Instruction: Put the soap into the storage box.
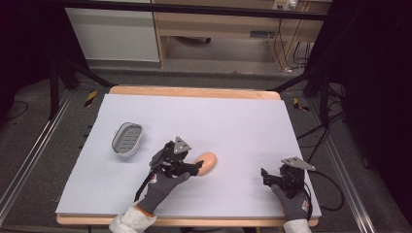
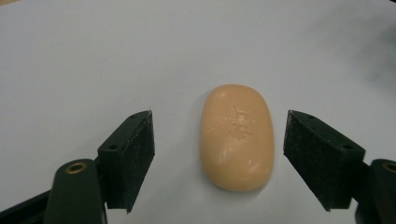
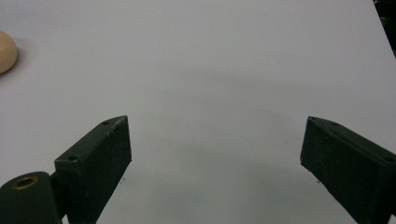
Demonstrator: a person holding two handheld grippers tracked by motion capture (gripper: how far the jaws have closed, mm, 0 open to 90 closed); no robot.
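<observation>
soap bar lined up between our left tongs

our left tongs [image 2: 219, 154] stand wide open, one black pad on each side of the soap bar [image 2: 236, 136], neither touching it. in the high view the left tongs [image 1: 194, 169] sit just below the centre of the frame, with the soap [image 1: 206, 163] lying flat on the tabletop [image 1: 233, 126] just right of them. our right tongs [image 3: 215, 158] are open too and hold nothing, with bare tabletop between the pads; in the high view they [image 1: 266, 176] rest at the lower right, well apart from the soap.

the bar is a smooth peach oval with a faint stamp pressed into its top. we judge it light, firm and rather slippery, with rounded flanks that could squirt out of a hard pinch. the best hold looks to be across its short width at the middle of the long sides, where the pads now face it, closing gently and evenly.

a grey slotted dish [image 1: 128, 139] sits toward the left of the high view, apart from the soap.
</observation>
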